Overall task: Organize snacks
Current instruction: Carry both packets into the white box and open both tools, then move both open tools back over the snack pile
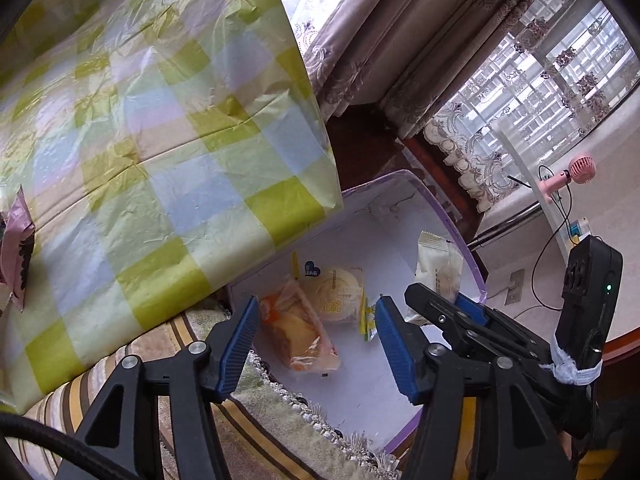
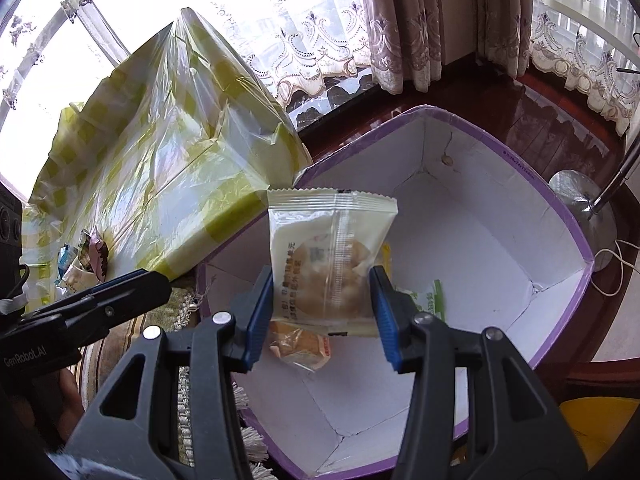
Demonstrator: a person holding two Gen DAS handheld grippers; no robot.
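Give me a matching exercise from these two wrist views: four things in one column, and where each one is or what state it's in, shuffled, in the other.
Things:
1. cream snack packet
2. orange pastry packet
3. left gripper
4. pink-wrapped snack

States:
A. lying on the floor of the purple-rimmed box
B. open, nothing between its pads
C. clamped in the right gripper
D. on the checked plastic cover

Pairs: 1-C, 2-A, 3-B, 4-D

Left claw [image 1: 314, 344]: black moulded plastic frame with triangular cut-outs, silver round screws at the pivots, ribbed blue pads on both fingers [image 1: 240, 344]. Right claw [image 2: 320, 316]: same build; black camera block with a green lamp, white cloth binding, thin black cable. White "GenRobot.AI" lettering on one body.
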